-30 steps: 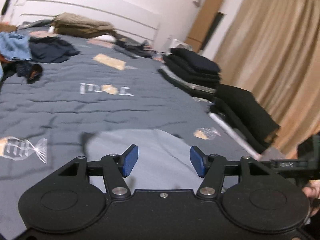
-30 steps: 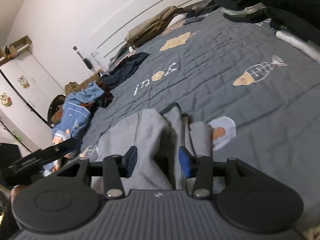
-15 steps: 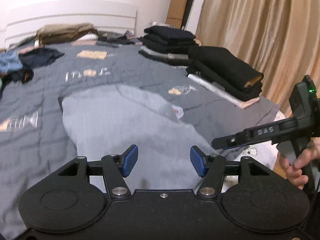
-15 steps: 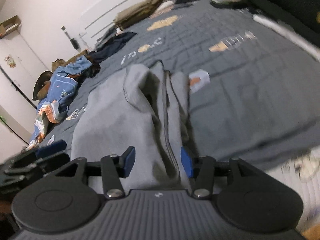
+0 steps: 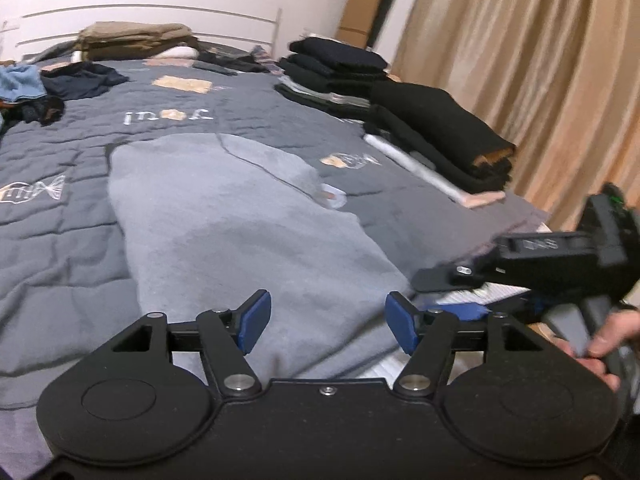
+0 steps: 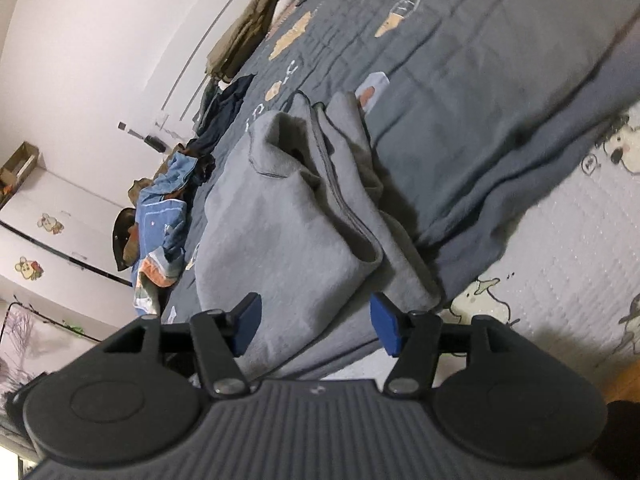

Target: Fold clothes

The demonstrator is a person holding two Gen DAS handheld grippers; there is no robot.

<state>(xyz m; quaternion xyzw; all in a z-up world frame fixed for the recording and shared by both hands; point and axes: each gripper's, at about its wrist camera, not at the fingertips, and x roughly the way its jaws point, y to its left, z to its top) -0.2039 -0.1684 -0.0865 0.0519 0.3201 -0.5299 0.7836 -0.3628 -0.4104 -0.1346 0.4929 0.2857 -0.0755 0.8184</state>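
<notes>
While both point downward, left gripper point(image 5: 327, 322) and right gripper point(image 6: 316, 324) hover released—jaws just widened—over the grey garment point(image 5: 248, 240).

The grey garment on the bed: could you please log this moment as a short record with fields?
garment: grey garment, lying on the quilt, its right side doubled into folds
left gripper: open, nothing pinched, jaws just widened
right gripper: open over the garment's near edge, jaws just widened
folded stack: black clothes, right edge of the bed
unfolded pile: blue clothes, far left
</notes>
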